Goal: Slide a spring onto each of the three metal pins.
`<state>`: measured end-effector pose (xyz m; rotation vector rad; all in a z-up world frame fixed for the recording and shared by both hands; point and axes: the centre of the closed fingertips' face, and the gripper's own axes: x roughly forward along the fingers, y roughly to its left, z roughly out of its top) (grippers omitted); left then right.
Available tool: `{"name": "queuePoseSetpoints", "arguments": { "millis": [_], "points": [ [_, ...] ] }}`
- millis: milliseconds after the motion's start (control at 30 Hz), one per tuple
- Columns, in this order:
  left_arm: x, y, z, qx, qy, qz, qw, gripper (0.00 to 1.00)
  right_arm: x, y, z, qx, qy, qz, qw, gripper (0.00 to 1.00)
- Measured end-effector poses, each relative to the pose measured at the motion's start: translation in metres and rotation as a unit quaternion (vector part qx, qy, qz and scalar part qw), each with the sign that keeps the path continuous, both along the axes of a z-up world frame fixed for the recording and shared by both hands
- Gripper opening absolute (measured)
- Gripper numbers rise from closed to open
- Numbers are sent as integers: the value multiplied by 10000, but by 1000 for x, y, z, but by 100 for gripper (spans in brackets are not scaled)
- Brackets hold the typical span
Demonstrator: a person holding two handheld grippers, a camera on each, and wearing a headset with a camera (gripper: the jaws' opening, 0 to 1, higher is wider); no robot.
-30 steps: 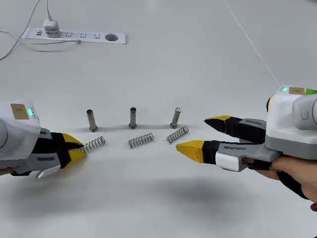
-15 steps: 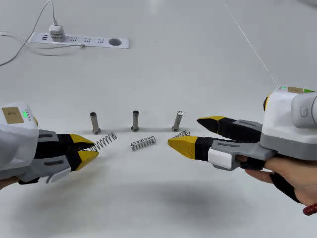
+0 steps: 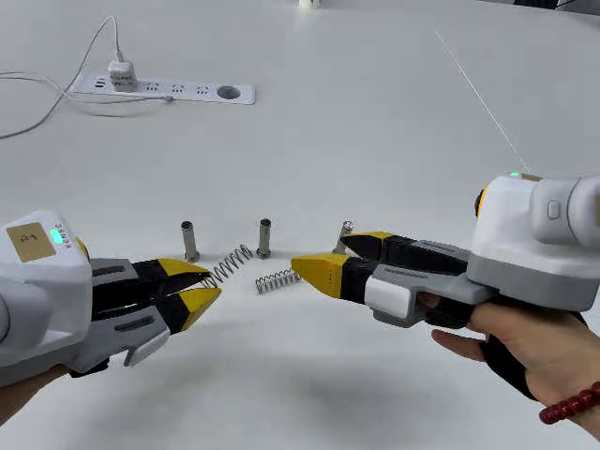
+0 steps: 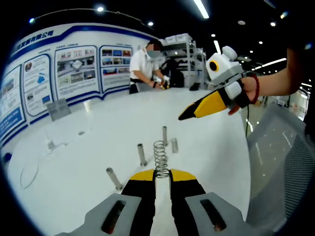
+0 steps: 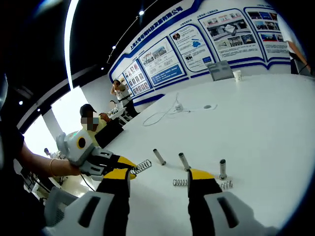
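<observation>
Springs lie or hang near a row of three pins on the white table (image 3: 394,131). The first spring (image 3: 228,264) is pinched by one end in the yellow tips of the left gripper (image 3: 214,284), whose tongs are clamped together on it. It sticks out past the tips and slants toward the gap between the left pin (image 3: 189,241) and the middle pin (image 3: 264,237). In the left gripper view it points straight ahead from the tips.

The second spring (image 3: 275,279) lies flat on the table just in front of the middle pin, close to the tip of the right gripper's nearer tong. The right gripper (image 3: 319,253) hangs over that spot with its tongs well apart and nothing between them. The right pin (image 3: 345,234) leans a little and shows just past the farther tong. In the right gripper view the third spring (image 5: 226,185) lies on the table beside the foot of the right pin.

The left and middle pins stand upright, and all three pins are bare. A power strip (image 3: 178,91) with a charger (image 3: 122,71) plugged into it lies at the far side of the table.
</observation>
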<state>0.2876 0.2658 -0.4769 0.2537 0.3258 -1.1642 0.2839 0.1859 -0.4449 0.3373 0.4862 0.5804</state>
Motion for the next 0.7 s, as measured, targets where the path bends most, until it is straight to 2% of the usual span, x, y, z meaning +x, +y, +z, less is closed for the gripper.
{"name": "queuePoseSetpoints", "arguments": {
  "millis": [100, 267, 300, 400, 467, 700],
  "points": [
    [0, -3, 8, -219, -1, 119, 9997, 9, 2, 5, 3, 165, 13, -48, 9999, 46],
    [-4, -8, 18, -416, -136, 179, 9989, 10, 4, 13, 8, 434, 23, -111, 9990, 42],
    [-5, -10, 22, -530, -188, 147, 9983, 10, 5, 15, 10, 500, 11, -130, 9987, 41],
    [-7, -12, 26, -566, -237, 139, 9980, 10, 6, 19, 11, 618, 43, -155, 9980, 39],
    [-9, -13, 27, -598, -192, 124, 9979, 10, 7, 22, 12, 705, 72, -188, 9973, 38],
    [-14, -16, 32, -697, -208, 123, 9973, 10, 7, 29, 12, 1124, 247, -265, 9930, 29]
  ]
}}
